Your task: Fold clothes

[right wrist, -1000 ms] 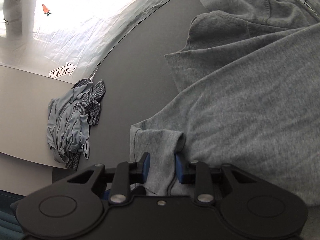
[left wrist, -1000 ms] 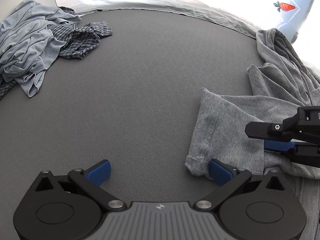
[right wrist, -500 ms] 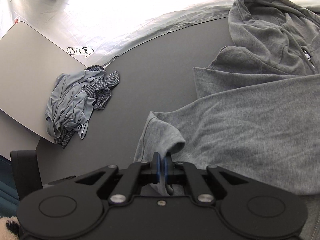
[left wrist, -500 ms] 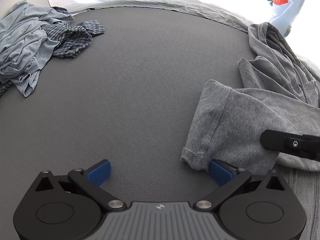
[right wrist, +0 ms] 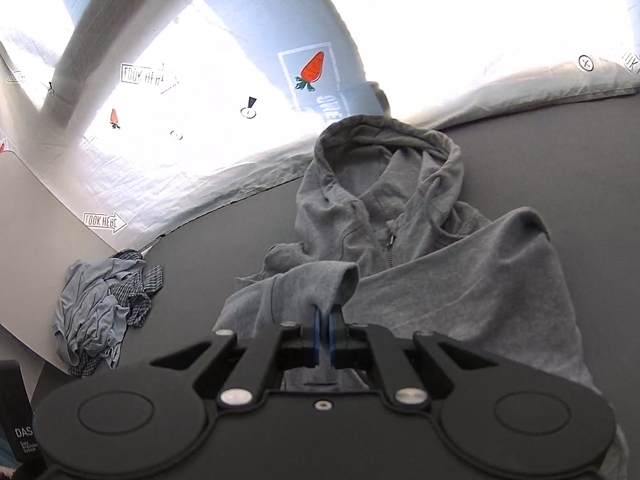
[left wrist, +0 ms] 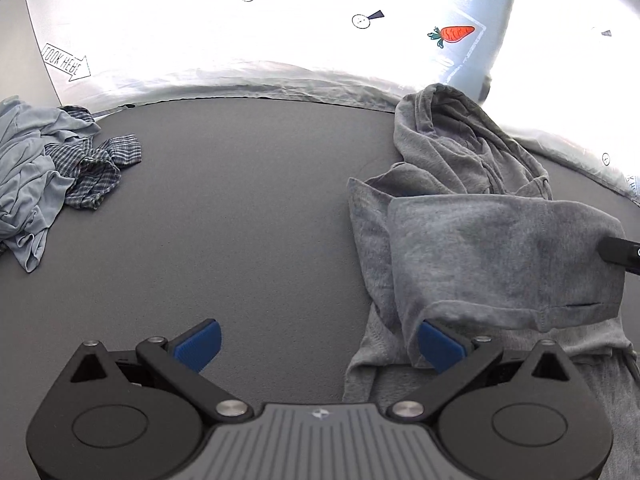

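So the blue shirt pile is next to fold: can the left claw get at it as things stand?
Probably yes. The left claw is open and holds nothing, and only bare grey mat lies between it and the pile at the far left edge. The hoodie sits off to the other side.

"LOOK HERE" arrows (right wrist: pixel 105 222) on white sheet (right wrist: pixel 208 160)

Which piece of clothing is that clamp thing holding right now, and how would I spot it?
Start at the dark grey table. On its one side lies a crumpled pile of light blue shirt and checked cloth; on the other lies the grey zip-up hoodie. The hoodie alone has a hood, a zipper and drawstrings, and the right gripper pinches its sleeve cuff.
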